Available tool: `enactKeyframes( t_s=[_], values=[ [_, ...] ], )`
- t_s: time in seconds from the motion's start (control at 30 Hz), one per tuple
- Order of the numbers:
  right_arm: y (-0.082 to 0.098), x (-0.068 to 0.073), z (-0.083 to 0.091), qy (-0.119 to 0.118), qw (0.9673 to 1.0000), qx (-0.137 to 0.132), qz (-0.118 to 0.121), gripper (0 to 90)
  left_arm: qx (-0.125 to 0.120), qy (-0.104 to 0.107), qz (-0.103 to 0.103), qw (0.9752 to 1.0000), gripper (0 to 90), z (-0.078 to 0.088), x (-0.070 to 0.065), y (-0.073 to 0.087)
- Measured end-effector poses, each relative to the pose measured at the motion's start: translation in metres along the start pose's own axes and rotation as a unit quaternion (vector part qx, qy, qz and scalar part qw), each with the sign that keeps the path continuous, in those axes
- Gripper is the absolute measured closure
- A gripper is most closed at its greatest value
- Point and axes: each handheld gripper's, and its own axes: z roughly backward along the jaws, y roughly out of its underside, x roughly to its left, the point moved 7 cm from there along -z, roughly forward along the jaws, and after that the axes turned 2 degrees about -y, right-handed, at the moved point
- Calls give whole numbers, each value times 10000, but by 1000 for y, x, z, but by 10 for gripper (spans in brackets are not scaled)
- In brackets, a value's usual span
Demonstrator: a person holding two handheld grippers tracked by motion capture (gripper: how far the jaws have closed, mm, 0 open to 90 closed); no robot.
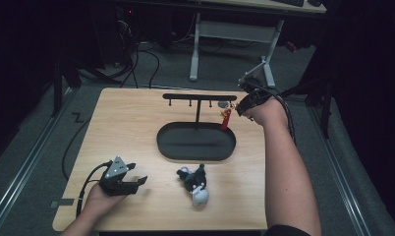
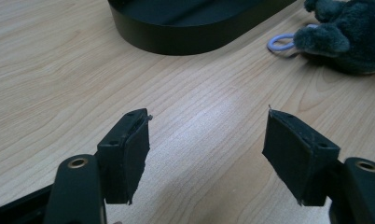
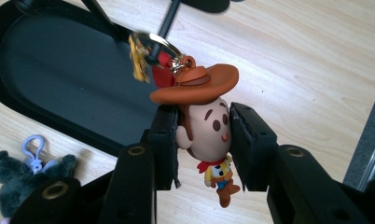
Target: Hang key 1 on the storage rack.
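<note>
Landmark = black hook rack, a T-bar w/ small pegs standing in the oval black tray at mid surface.

R gripper is up at the rack's right end, at bar height. Its jaws are clamped on the cowboy keychain, pads squeezing the figure's round head from both sides; hat above the pads, small body and boots dangling below. Figure sits roughly upright in the grip, long axis running along the jaws.

Key relation: the gold ring rides on top of the hat, on the side toward the rack. In the R gripper view the ring is right at a blurred black rod of the rack, red tassel beside it. Can't tell if the ring is already over a peg or just short of it; too blurred. In the high view the keychain hangs just under the bar's right end, red strip drooping toward the tray.

Judgement: the move turns on getting that ring onto the end peg, so the ring must lead, figure trailing behind.

L gripper rests low on the surface, near-left of the rack, well apart from it. Jaws wide open, nothing between them, bare wood showing through.

Plush keychain lies on the surface in front of the tray, lilac clip pointing at it. L gripper is nearer to the plush; R is busy.
</note>
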Motion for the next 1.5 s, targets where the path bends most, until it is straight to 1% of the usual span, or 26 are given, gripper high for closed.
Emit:
enactKeyframes(
  t_s=[0.17, 0.23, 0.33, 0.37, 0.4, 0.43, 0.5, 0.57, 0.7, 0.73, 0.8, 0.9, 0.97, 1.03, 1.07, 1.1, 1.13, 1.17, 1.2, 1.23, 1.27, 1.3, 1.37, 1.43, 1.47, 1.5],
  values=[
    [7, -3, -9, -43, 10000, 35, -56, 641, 13, 7, -6, 10000, 316, -1, 0, 0],
    [10, -4, -17, -66, 9999, 35, -88, 640, 38, 10, -19, 10000, 316, -1, -1, 1],
    [12, -5, -24, -79, 9999, 22, -73, 639, 40, 4, -21, 10000, 316, -1, -1, 1],
    [12, -5, -24, -79, 9999, 22, -73, 639, 40, 4, -21, 10000, 316, -1, -1, 1],
    [12, -5, -28, -53, 10000, 18, -71, 634, 38, 3, -21, 10000, 317, -1, -1, 1],
    [12, -5, -28, -53, 10000, 18, -71, 634, 38, 3, -21, 10000, 316, -1, -1, 1],
    [11, -6, -32, 47, 9999, -129, -54, 577, 40, 1, -24, 10000, 317, -1, -1, 1],
    [11, -5, -33, 22, 9998, -162, -93, 545, 37, 17, -12, 10000, 320, -1, 0, 0],
    [14, -3, -33, 9, 9997, -207, -123, 531, 2, 38, 33, 10000, 329, -1, 0, -1],
    [21, -2, -34, 16, 9998, -181, -128, 528, 13, 67, 50, 10000, 331, 0, 0, -1],
    [26, 0, -33, -16, 9997, -191, -136, 525, 5, 79, 61, 10000, 335, 0, 0, -2],
    [39, 3, -32, -30, 9996, -246, -117, 514, 0, 86, 49, 10000, 344, -1, -2, -2],
    [50, 5, -31, -76, 9993, -349, -116, 489, 25, 67, 8, 10000, 349, -2, -5, -3],
    [61, 9, -31, -84, 9986, -520, -89, 443, 41, 74, 0, 10000, 352, -4, -7, -3],
    [61, 9, -31, -84, 9986, -520, -89, 443, 41, 74, 0, 10000, 354, -4, -7, -3],
    [74, 11, -32, 2, 9978, -668, -41, 429, 72, 89, -13, 9999, 357, -4, -9, -3],
    [80, 11, -33, 33, 9972, -751, -63, 427, 76, 97, -21, 9999, 360, -5, -10, -3],
    [80, 11, -33, 33, 9972, -751, -63, 427, 76, 97, -21, 9999, 363, -5, -10, -3],
    [94, 12, -35, 8, 9959, -900, -75, 416, 90, 117, -41, 9999, 366, -6, -14, -4],
    [94, 12, -35, 8, 9959, -900, -75, 416, 90, 117, -41, 9999, 377, -6, -14, -4],
    [108, 14, -38, 56, 9940, -1088, -26, 387, 84, 154, -65, 9998, 387, -7, -17, -4],
    [114, 16, -40, 69, 9930, -1175, -35, 365, 107, 179, -89, 9997, 392, -6, -18, -5],
    [127, 18, -44, 69, 9902, -1393, -41, 360, 104, 180, -94, 9997, 394, -8, -21, -5],
    [139, 21, -49, 86, 9877, -1562, -28, 362, 118, 184, -106, 9997, 394, -8, -22, -4],
    [139, 21, -49, 86, 9877, -1562, -28, 362, 135, 185, -119, 9997, 394, -9, -23, -4],
    [150, 24, -54, 136, 9848, -1729, -33, 364, 156, 191, -121, 9996, 394, -10, -24, -4]
  ],
)
